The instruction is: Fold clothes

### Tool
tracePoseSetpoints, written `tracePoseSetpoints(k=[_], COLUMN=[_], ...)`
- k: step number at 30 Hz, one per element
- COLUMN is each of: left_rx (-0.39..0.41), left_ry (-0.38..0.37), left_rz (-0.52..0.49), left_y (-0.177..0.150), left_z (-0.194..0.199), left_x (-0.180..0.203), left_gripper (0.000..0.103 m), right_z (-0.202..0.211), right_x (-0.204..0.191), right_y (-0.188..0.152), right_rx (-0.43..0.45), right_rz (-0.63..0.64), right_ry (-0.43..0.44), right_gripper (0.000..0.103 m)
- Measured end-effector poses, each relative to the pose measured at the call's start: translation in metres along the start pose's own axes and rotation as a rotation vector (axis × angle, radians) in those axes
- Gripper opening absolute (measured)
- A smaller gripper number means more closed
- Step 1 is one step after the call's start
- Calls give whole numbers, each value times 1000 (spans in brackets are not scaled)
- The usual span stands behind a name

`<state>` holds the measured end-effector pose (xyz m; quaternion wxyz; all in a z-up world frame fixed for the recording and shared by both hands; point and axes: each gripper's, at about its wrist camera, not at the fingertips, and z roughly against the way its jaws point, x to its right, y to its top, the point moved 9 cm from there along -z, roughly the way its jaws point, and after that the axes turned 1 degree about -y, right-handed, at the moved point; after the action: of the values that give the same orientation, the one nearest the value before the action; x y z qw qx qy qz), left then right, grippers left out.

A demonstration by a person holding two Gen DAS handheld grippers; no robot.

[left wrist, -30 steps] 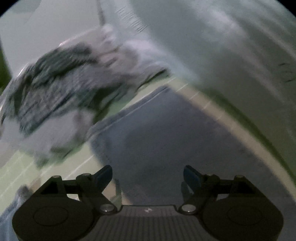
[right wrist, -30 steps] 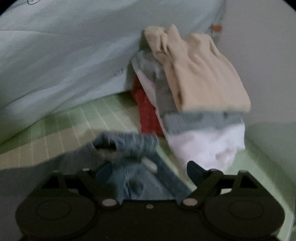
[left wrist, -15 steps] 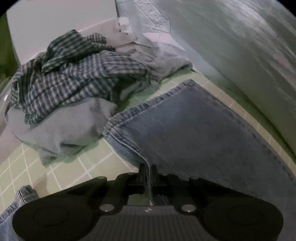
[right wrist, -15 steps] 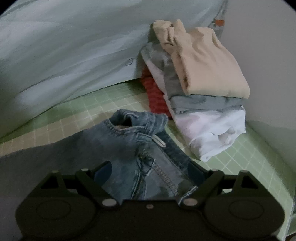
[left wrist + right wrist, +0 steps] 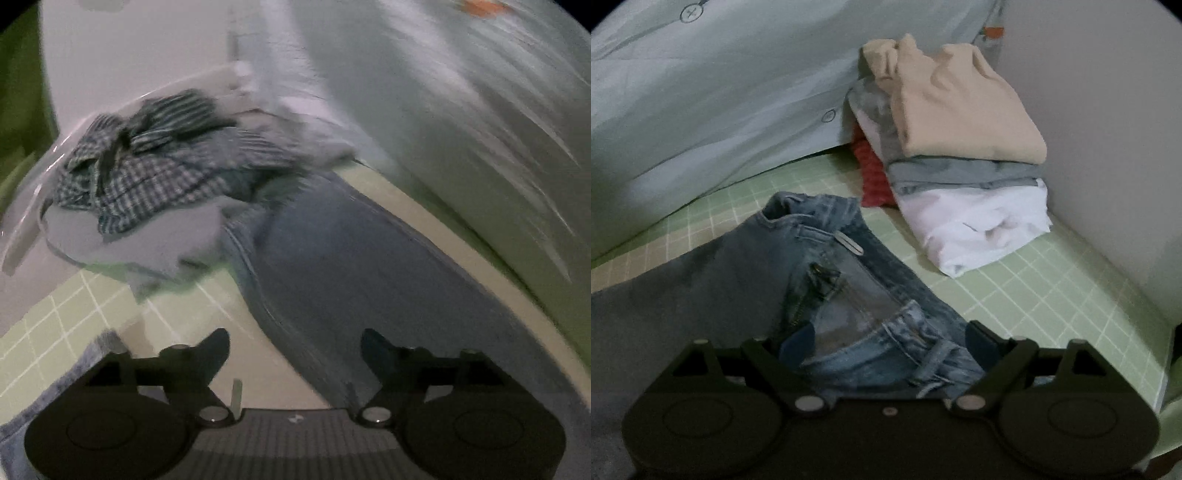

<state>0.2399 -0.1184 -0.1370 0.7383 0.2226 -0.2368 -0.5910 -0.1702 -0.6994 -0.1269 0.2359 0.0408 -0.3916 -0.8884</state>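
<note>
On a bed with a green checked sheet (image 5: 1052, 291), a heap of checked shirts (image 5: 147, 173) lies at far left, touching the leg of a pair of jeans (image 5: 362, 266) spread flat. The left gripper (image 5: 295, 345), its jaws just sprung apart, hovers released over that leg with nothing pinched. Farther right, the right gripper (image 5: 892, 341) stands wide apart astride the jeans' waistband, pads not pressing, near a stack of folded clothes (image 5: 964, 147) against the wall.
</note>
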Motion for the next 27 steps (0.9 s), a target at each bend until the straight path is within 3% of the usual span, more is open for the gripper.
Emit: tracePoseSetpoints(k=[4, 5, 6, 10, 14, 19, 24, 25, 26, 27], left_rx=[-29, -38, -43, -60, -72, -83, -58, -53, -55, -60], left_ry=[-45, -61, -75, -107, -108, -85, -122, -131, -138, -144], left_rz=[-124, -143, -157, -234, -302, -380, -454, -465, -473, -481], left_y=[-43, -55, -65, -98, -109, -105, -101, -102, -104, -106], left_z=[27, 33, 40, 65, 72, 64, 63, 64, 64, 64], left_x=[37, 46, 53, 81, 107, 140, 177, 183, 186, 188], left_gripper=[87, 87, 87, 88, 88, 88, 88, 89, 89, 89], right_z=[-12, -18, -24, -46, -74, -111, -116, -115, -115, -115], right_x=[-1, -2, -5, -17, -35, -52, -55, -55, -54, -53], right_y=[0, 1, 3, 15, 29, 36, 30, 29, 28, 27], right_rx=[30, 31, 30, 62, 58, -9, -10, -10, -12, -13], right_rz=[49, 58, 64, 88, 130, 76, -13, -34, -56, -55], right_ry=[36, 50, 66, 124, 147, 186, 243, 266, 293, 289], right_gripper=[91, 94, 103, 103, 102, 62, 50, 39, 36, 24])
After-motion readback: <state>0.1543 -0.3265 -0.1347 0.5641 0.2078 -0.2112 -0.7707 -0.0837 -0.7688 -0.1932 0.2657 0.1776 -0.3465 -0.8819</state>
